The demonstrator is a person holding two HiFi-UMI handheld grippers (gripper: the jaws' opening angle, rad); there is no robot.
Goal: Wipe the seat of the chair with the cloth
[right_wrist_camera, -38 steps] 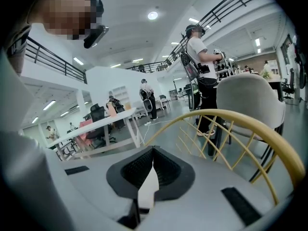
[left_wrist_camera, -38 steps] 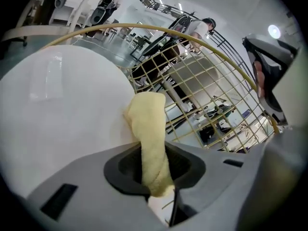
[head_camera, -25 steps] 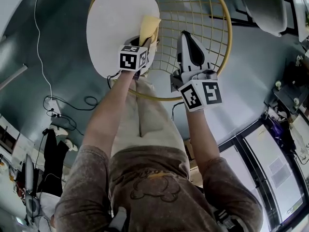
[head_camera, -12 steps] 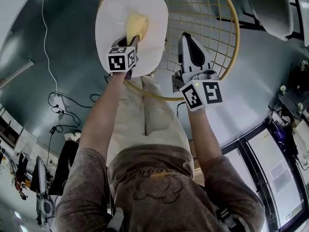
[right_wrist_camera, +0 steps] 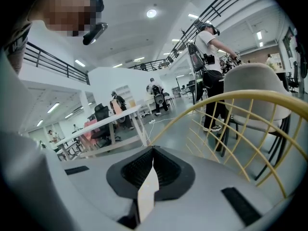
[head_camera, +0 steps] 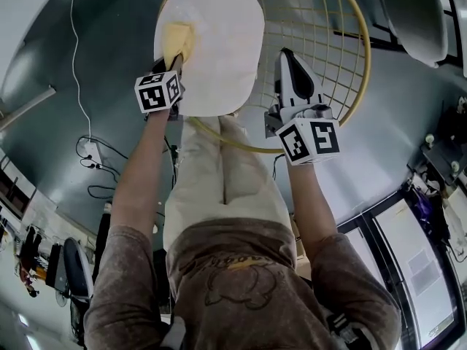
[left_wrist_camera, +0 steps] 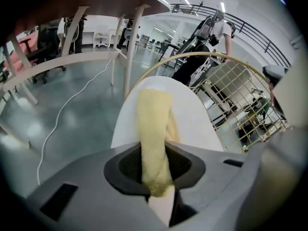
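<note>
The chair has a white seat and a yellow wire back. My left gripper is shut on a yellow cloth, which lies pressed on the seat's left part. In the left gripper view the cloth runs out from between the jaws over the white seat. My right gripper is shut with nothing in it, held over the wire back to the right of the seat. The right gripper view shows its jaws closed together, with the yellow wire frame beside them.
The chair stands on a grey floor with a white cable to the left. A grey chair stands at the upper right. A table with white legs is behind the seat. People stand farther off.
My left gripper has dragged the cloth leftward across the seat, from its right edge to its left part. The right gripper has stayed nearly still.
</note>
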